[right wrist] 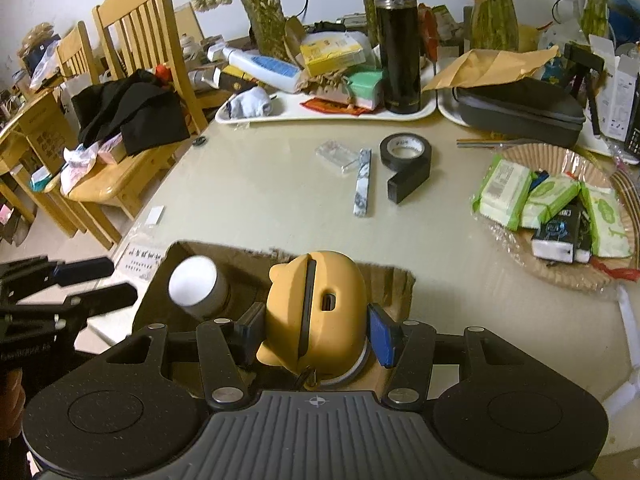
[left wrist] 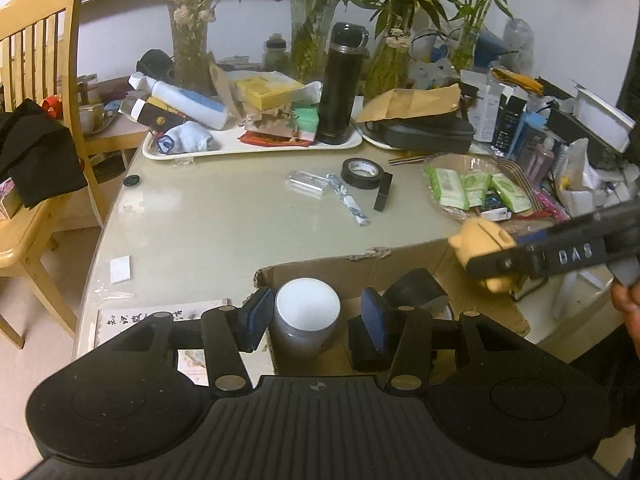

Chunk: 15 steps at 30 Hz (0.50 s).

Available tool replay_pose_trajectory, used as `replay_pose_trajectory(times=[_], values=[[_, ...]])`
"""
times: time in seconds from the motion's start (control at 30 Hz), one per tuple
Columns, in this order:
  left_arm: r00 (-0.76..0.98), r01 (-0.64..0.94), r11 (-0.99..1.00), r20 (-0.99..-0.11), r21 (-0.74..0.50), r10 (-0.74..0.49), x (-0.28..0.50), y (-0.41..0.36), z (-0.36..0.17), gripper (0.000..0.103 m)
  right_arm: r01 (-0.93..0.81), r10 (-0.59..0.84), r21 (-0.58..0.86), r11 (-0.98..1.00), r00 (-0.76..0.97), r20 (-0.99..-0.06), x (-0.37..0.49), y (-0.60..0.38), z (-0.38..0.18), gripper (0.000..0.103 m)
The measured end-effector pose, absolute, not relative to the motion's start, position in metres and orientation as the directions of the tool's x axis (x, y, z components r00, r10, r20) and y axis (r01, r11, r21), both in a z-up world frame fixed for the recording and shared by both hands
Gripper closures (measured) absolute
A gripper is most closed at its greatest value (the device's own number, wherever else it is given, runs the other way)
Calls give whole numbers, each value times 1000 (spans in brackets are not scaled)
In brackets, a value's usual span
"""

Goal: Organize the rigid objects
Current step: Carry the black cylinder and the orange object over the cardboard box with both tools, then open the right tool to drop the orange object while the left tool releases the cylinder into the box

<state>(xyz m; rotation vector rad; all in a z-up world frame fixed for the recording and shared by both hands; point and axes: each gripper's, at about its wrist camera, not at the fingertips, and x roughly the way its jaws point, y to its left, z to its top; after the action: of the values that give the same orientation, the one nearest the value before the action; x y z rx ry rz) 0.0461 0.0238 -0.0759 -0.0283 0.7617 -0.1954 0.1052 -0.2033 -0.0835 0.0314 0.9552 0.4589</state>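
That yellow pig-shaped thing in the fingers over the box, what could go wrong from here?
The rounded yellow pig is pinched only at its sides by the right gripper, so it might slip or twist before it is set down. The cardboard box already holds a white-lidded jar and a black item, so the pig could land on them. The left gripper, open around the jar, sits close enough that the two tools might bump.

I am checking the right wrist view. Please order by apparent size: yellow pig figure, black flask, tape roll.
1. yellow pig figure, though it is nearest the camera, so this is unsure.
2. black flask.
3. tape roll.
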Motion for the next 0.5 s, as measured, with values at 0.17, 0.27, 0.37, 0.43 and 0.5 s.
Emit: replay_pose_trajectory(times=[0.17, 0.27, 0.37, 0.43, 0.5], values=[[713, 159, 983, -677, -96, -182, 45, 25, -75, 55, -387, 382, 208, 898, 455, -804, 95, -197, -88, 46], [717, 152, 983, -674, -101, -180, 45, 26, -74, 55, -410, 374, 194, 891, 425, -824, 92, -193, -93, 33], [717, 140, 984, -675, -106, -175, 46, 28, -74, 55, -393, 355, 170, 904, 465, -811, 92, -196, -89, 8], [716, 135, 985, -677, -106, -171, 46, 28, -74, 55, -367, 345, 172, 914, 480, -806, 94, -200, -88, 7], [716, 129, 986, -679, -102, -163, 47, 29, -74, 55, -346, 343, 186, 920, 475, -811, 98, -204, -89, 6]])
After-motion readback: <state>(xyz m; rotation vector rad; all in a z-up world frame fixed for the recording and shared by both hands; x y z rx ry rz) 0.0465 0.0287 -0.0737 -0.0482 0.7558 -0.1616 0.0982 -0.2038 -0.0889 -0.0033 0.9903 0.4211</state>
